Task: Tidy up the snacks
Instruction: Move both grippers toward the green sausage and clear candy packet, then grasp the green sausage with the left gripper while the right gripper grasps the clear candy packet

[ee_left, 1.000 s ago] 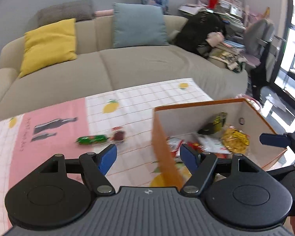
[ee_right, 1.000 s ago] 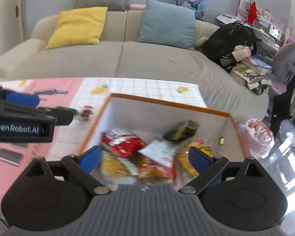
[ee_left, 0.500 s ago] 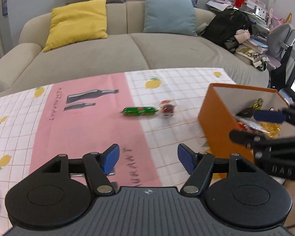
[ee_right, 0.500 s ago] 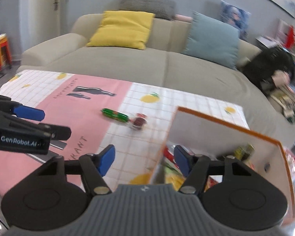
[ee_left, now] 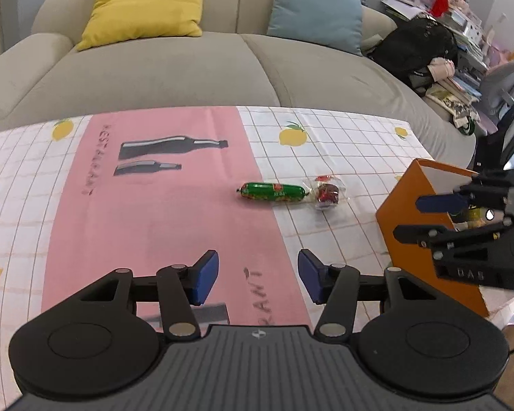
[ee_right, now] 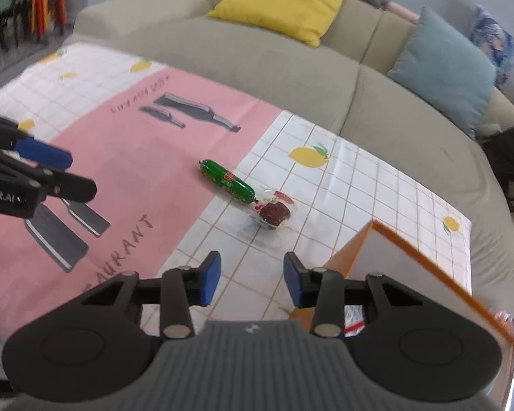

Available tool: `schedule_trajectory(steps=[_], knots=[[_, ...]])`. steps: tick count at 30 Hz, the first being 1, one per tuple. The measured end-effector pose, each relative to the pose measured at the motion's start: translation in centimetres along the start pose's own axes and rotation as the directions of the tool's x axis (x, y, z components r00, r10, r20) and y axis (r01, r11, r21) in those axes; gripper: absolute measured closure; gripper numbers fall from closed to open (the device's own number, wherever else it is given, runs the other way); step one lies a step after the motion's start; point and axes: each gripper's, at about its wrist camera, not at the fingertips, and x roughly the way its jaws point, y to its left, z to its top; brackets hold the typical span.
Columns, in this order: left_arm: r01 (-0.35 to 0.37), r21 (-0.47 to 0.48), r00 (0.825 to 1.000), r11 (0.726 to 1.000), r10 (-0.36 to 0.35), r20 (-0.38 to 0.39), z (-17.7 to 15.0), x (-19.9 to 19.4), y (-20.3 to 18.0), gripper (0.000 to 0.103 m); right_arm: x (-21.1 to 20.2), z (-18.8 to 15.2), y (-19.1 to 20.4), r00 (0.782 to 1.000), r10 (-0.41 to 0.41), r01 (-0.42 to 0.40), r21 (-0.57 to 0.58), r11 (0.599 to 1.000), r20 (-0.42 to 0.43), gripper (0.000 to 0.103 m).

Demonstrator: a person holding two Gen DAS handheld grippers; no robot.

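Behind the low surface (ee_left: 161, 212) with its pink and lemon-print cloth runs a beige sofa (ee_left: 195, 68) carrying a yellow cushion (ee_left: 144, 3) and a blue one. Two snacks remain out on the cloth: a green sausage stick (ee_left: 274, 192) and, touching its right end, a small clear-wrapped dark sweet (ee_left: 327, 193). To their right stands the orange box (ee_right: 411, 263), which already holds several packets (only scraps of them show past the rim).

Neither tool holds anything. The left gripper (ee_left: 258, 279) has its jaws set wide over the pink band, short of the sausage; the right gripper (ee_right: 252, 282) is likewise wide, hovering near the box's corner with the sweet just ahead.

Risks, as I judge them: the two snacks lie end to end, so closing on one could nudge or drag the other. The sausage is round and glossy and may roll or squirt out of a shallow pinch. The sweet's crinkly wrapper could slip free. Both tools converging on one spot could collide, and a low swing could clip the box wall.
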Motion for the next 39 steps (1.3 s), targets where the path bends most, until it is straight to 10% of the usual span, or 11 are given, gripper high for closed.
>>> schedule_trajectory(steps=[21,39], knots=[[0.08,0.306,0.995,0.949,-0.059,-0.08,5.2,10.6,0.3,0.04,12.9,7.2,-1.3,0.959,0.034,-0.097,-0.21,0.973,-0.282,0.046],[0.155,0.549,0.983,0.821,-0.074,-0.166,6.5,17.1,-2.6,0.035,16.2,7.7,-2.6,0.933,0.063,-0.137,-0.189,0.972,-0.355,0.054]])
